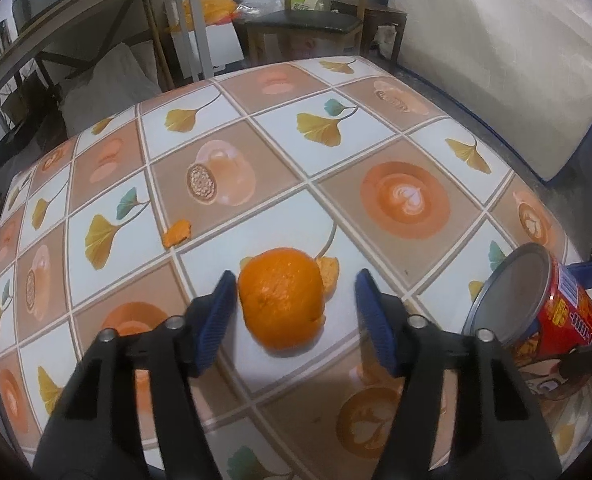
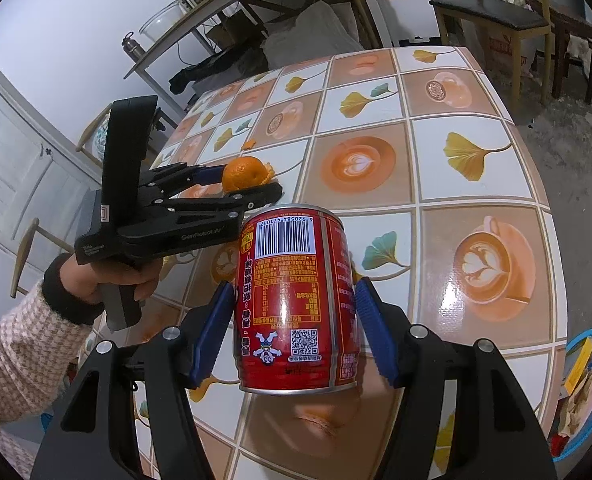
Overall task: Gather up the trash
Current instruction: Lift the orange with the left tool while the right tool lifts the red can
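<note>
Right gripper (image 2: 294, 330) is clamped on the can (image 2: 296, 300), lifted off the table. Left gripper (image 1: 292, 314) sits half open around the orange peel (image 1: 282, 304), not pinching it yet, so next it probably just needs to close and lift.

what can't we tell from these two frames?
- Orange peel, left wrist view: whether fruit is inside; only the outer rind shows.
- Red can, right wrist view: its top end faces away; in the left view its body is cut off by the frame edge.
- Blue basket, right wrist view: mostly cut off at the edge, contents unclear.
- Small peel scrap: underside hidden.
</note>
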### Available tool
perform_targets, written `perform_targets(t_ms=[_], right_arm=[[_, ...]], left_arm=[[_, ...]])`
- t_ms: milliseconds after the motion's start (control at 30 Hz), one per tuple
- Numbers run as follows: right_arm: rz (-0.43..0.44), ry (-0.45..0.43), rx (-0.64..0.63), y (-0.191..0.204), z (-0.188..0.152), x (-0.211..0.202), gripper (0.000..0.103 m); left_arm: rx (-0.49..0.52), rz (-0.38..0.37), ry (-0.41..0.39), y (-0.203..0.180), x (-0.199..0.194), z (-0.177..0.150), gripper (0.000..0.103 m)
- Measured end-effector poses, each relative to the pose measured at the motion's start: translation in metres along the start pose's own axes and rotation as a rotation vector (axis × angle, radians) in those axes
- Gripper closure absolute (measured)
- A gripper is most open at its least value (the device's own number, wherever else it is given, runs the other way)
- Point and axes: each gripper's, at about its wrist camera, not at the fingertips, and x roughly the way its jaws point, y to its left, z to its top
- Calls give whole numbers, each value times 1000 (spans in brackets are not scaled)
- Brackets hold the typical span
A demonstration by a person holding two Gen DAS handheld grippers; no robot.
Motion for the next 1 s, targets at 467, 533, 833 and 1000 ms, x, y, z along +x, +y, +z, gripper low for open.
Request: perform_targets(t_ms=[467,533,833,1000], right_arm=[[-1,-2,3,0,0,0,42],[-1,-5,6,0,0,-1,42],[8,-18,9,1,2,-5,42],[14,-30,5,3,3,-9,43]], left_arm=[[13,13,-27,-1,-10,1,80],[-1,2,-28,1,-11,1,82],[-65,-23,-36,13,-15,-7,87],[-120,-41,-52,25,-26,-10,87]])
